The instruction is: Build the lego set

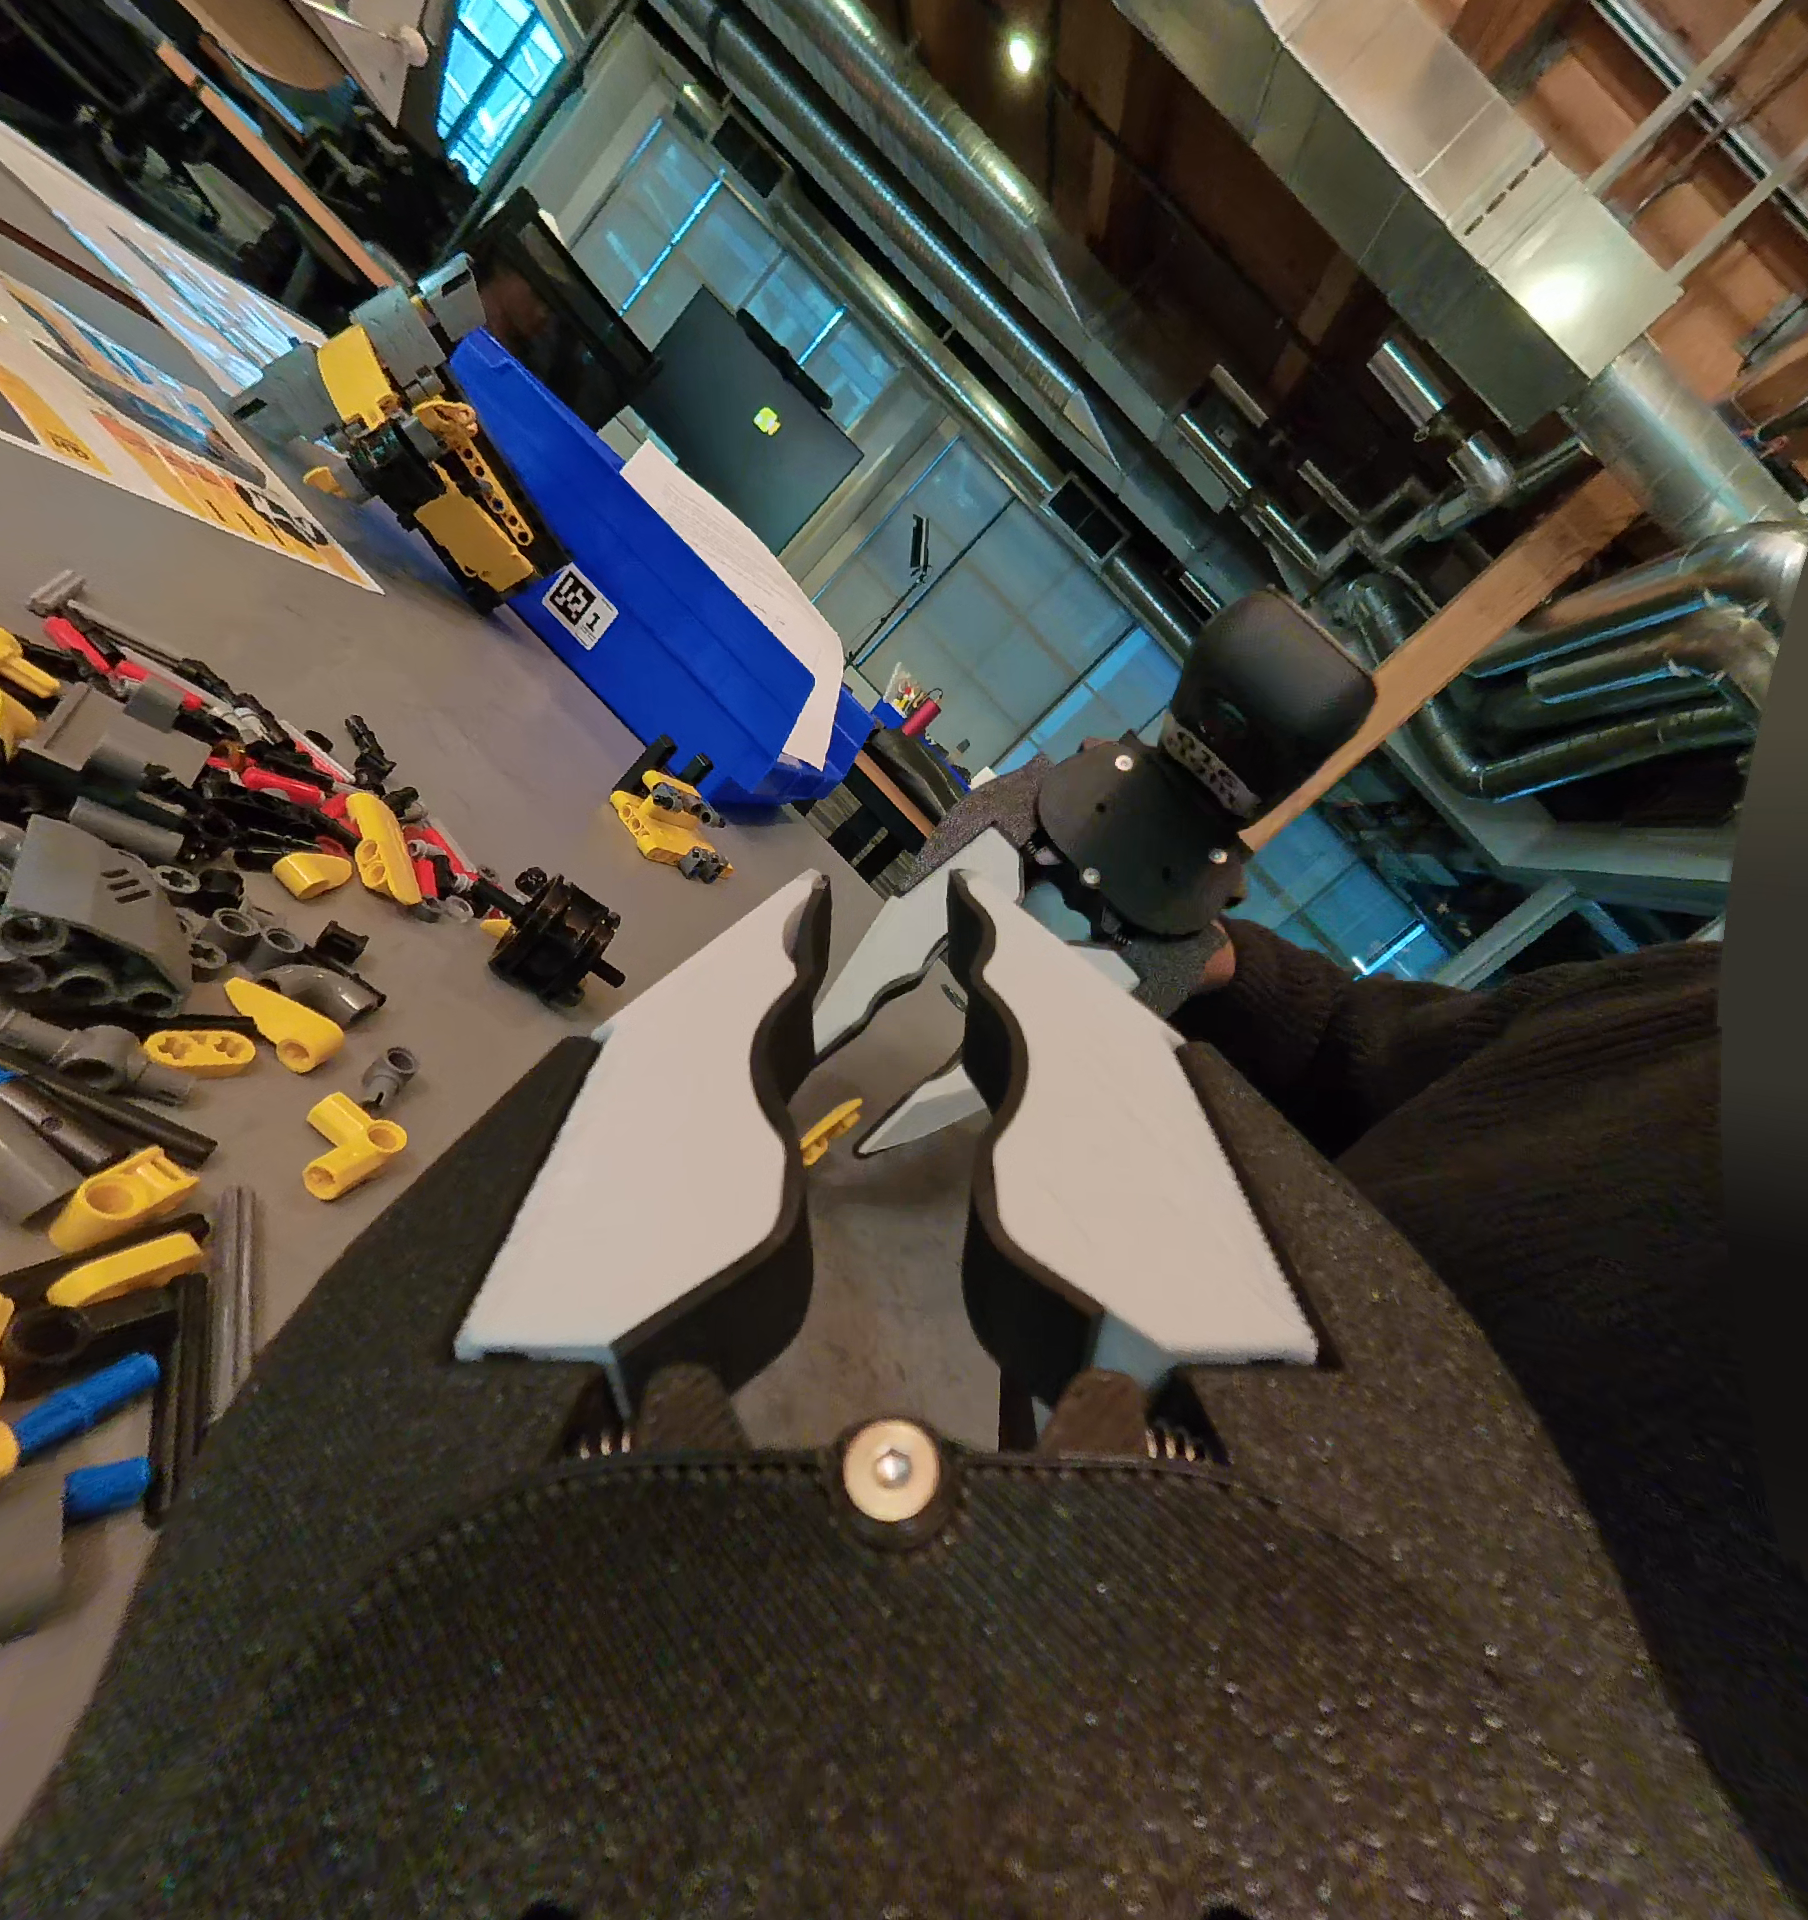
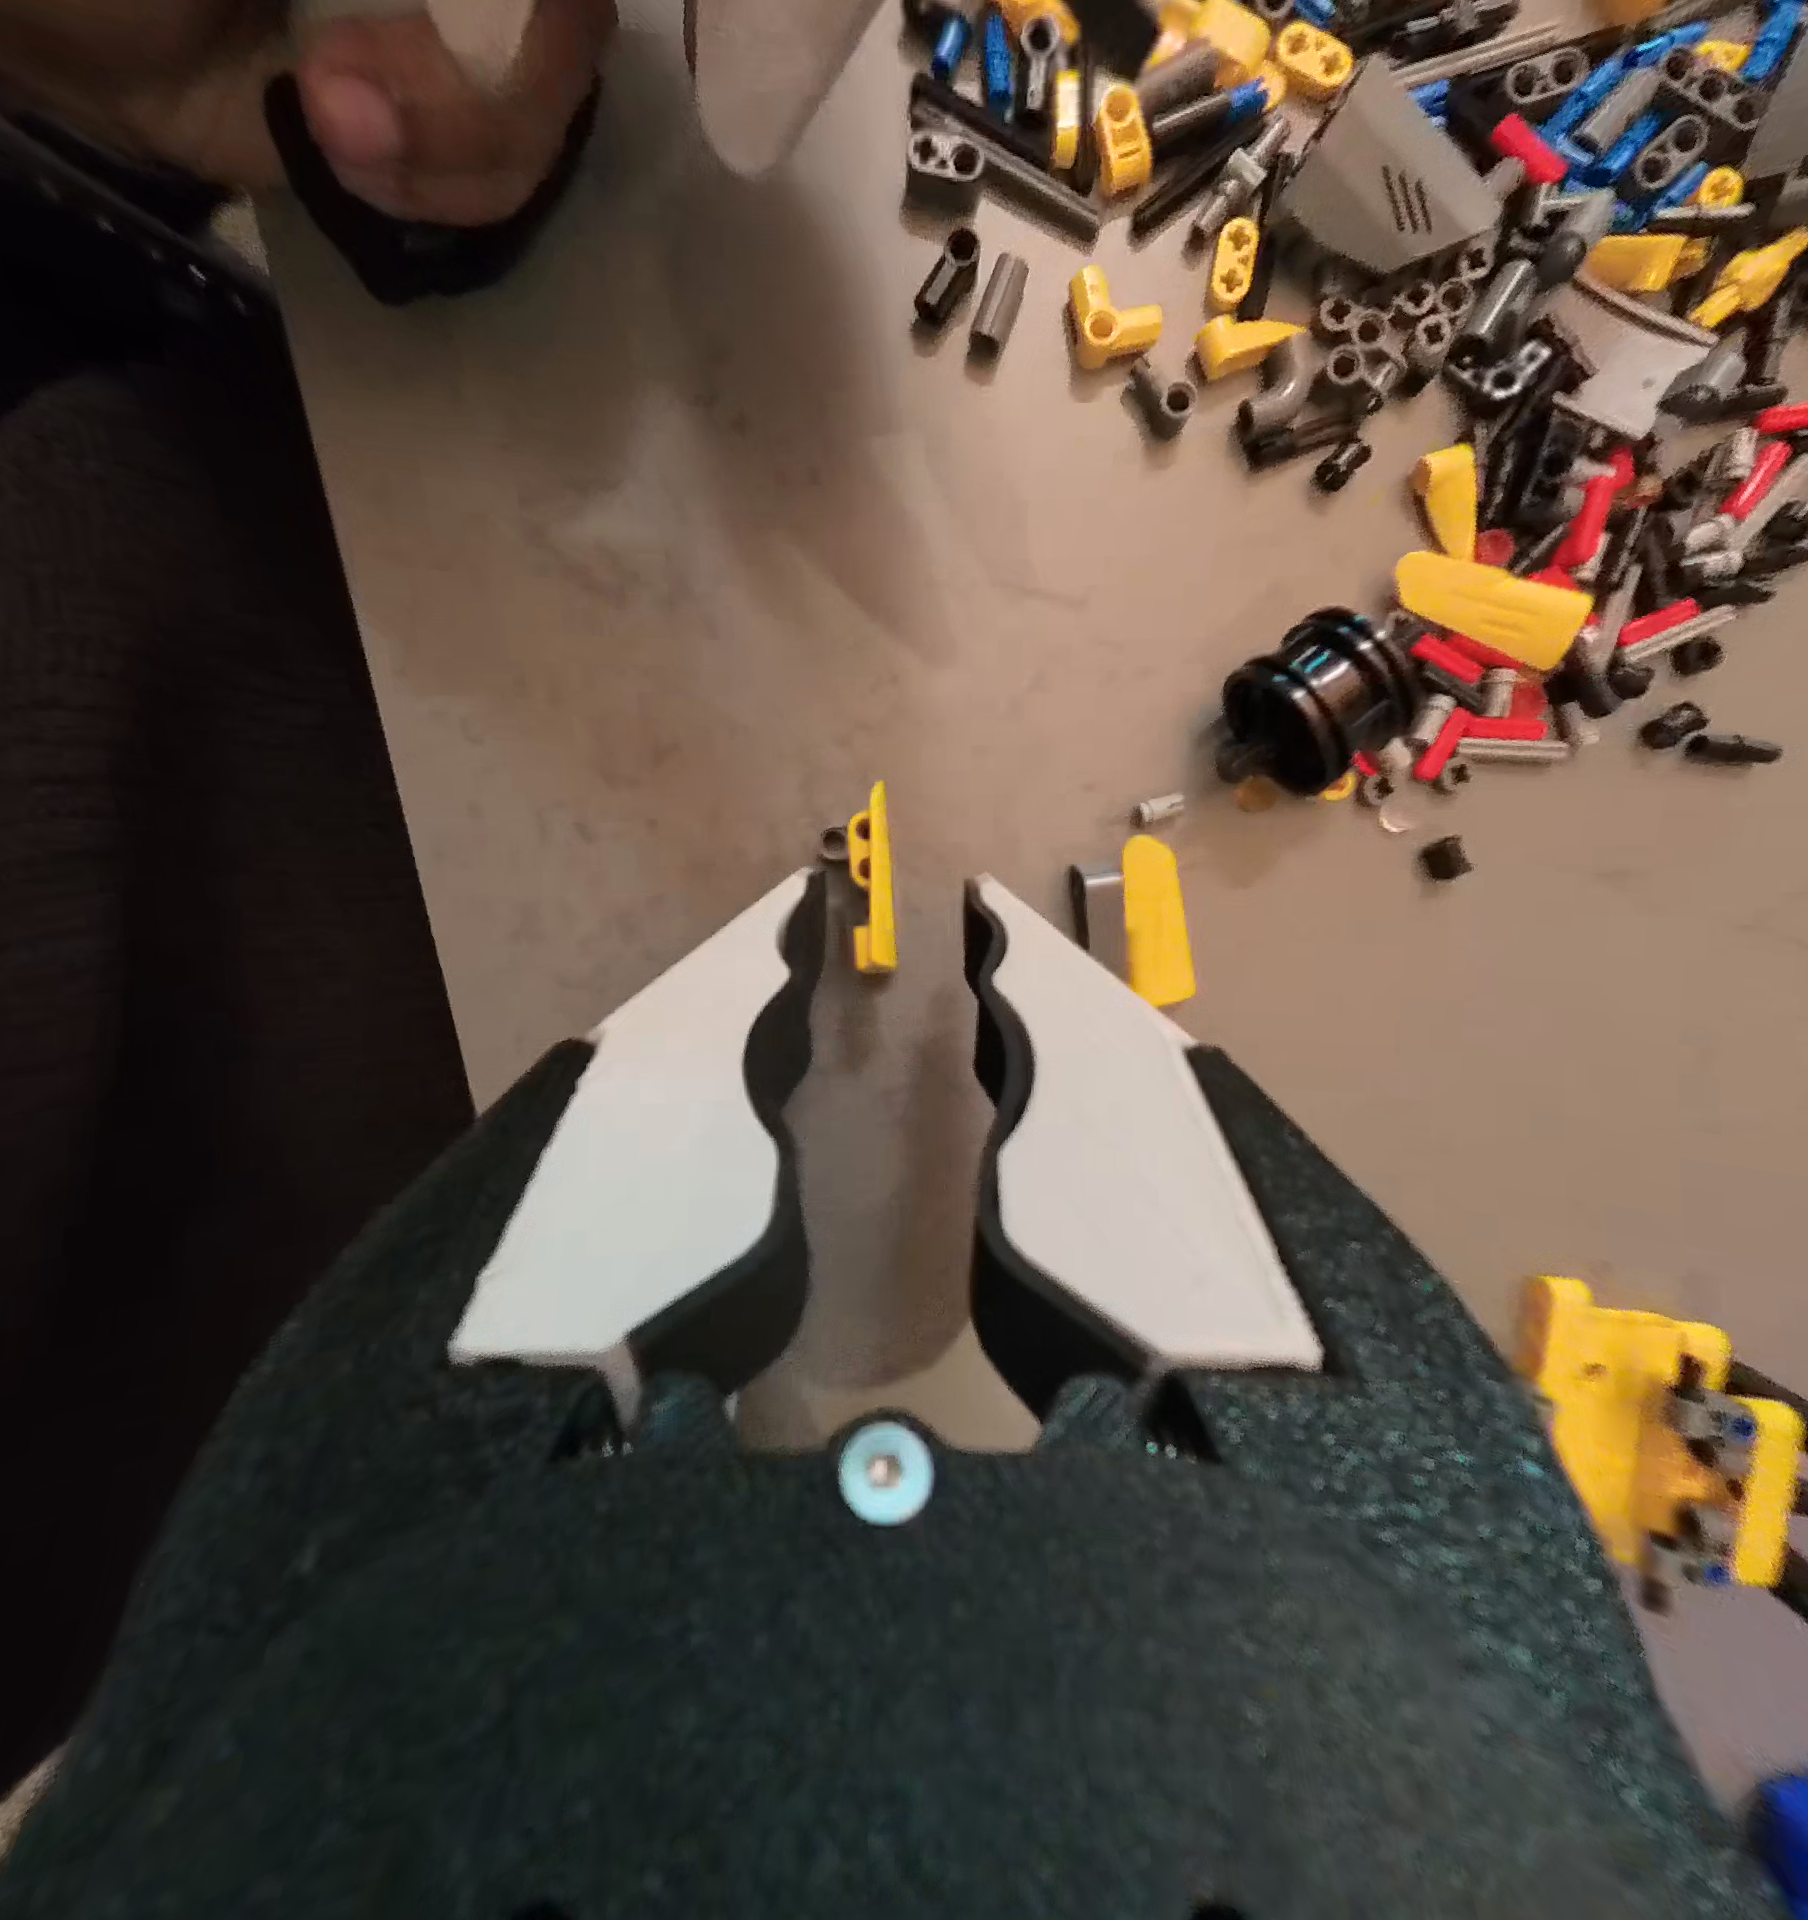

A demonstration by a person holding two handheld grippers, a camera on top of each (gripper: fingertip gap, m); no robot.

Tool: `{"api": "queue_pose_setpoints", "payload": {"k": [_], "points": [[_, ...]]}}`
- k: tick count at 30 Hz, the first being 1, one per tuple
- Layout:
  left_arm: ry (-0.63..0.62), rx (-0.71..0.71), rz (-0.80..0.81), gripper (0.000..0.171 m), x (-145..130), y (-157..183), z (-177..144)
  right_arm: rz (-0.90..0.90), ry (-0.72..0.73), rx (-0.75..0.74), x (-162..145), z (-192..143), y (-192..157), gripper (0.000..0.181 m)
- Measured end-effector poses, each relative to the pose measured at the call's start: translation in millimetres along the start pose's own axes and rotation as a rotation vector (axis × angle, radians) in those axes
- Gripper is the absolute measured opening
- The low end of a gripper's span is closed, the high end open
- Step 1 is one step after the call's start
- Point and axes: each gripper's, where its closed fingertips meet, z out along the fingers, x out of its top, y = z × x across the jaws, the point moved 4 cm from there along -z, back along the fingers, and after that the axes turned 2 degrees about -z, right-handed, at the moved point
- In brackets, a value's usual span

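On the grey table [image 2: 671,540], the right gripper [image 2: 887,894] hangs parted and empty around a small yellow piece [image 2: 874,894] – loose parts [image 2: 1502,364] heaped at two o'clock – while the left gripper [image 1: 887,894], also parted, holds nothing, tilted toward the blue bin [image 1: 651,582] at eleven o'clock.

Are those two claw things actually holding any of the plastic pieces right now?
No. Both are open and empty. The right tool has a small yellow piece lying on the table between its tips, ungripped; the left tool holds nothing.
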Motion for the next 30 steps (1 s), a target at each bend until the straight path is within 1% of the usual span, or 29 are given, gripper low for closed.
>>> {"api": "queue_pose_setpoints", "payload": {"k": [3, 5, 6, 7, 10, 12, 14, 16, 17, 18, 20, 23, 27, 30], "points": [[-0.019, 0.002, 0.0, 0.019, -2, 0, 3, 0.043, 0.065, 0.022, -9, 3, -2, 0.025], [-0.042, 0.019, -0.007, 0.021, -4, -2, 5, 0.019, 0.087, 0.003, -15, 6, -4, 0.021], [-0.064, 0.033, -0.018, 0.025, -6, -4, 8, -0.008, 0.105, -0.019, -15, 6, -3, 0.015], [-0.09, 0.038, -0.025, 0.029, -8, -6, 11, -0.042, 0.128, -0.042, -13, 5, -2, 0.008], [-0.141, 0.077, 0.009, 0.038, -11, -8, 21, -0.147, 0.204, -0.079, -6, -1, 2, 0.007], [-0.208, 0.114, 0.038, 0.047, -17, -10, 26, -0.23, 0.251, -0.131, -6, -4, 5, 0.007], [-0.288, 0.145, 0.053, 0.054, -25, -12, 31, -0.345, 0.285, -0.2, -12, -4, 5, 0.007], [-0.363, 0.144, 0.051, 0.056, -35, -11, 35, -0.443, 0.266, -0.246, -24, 0, 0, 0.007], [-0.4, 0.148, 0.052, 0.057, -40, -11, 38, -0.47, 0.239, -0.252, -30, 3, -3, 0.008], [-0.439, 0.156, 0.055, 0.057, -45, -11, 40, -0.482, 0.216, -0.242, -36, 6, -7, 0.016], [-0.526, 0.163, 0.061, 0.057, -57, -11, 45, -0.483, 0.227, -0.236, -40, 7, -13, 0.02], [-0.644, 0.15, 0.076, 0.055, -75, -6, 49, -0.474, 0.267, -0.196, -43, 2, -22, 0.033], [-0.704, 0.165, 0.126, 0.056, -88, -2, 54, -0.419, 0.302, -0.179, -49, -5, -19, 0.04], [-0.743, 0.203, 0.227, 0.057, -95, -1, 58, -0.403, 0.332, -0.167, -50, -12, -8, 0.047]]}}
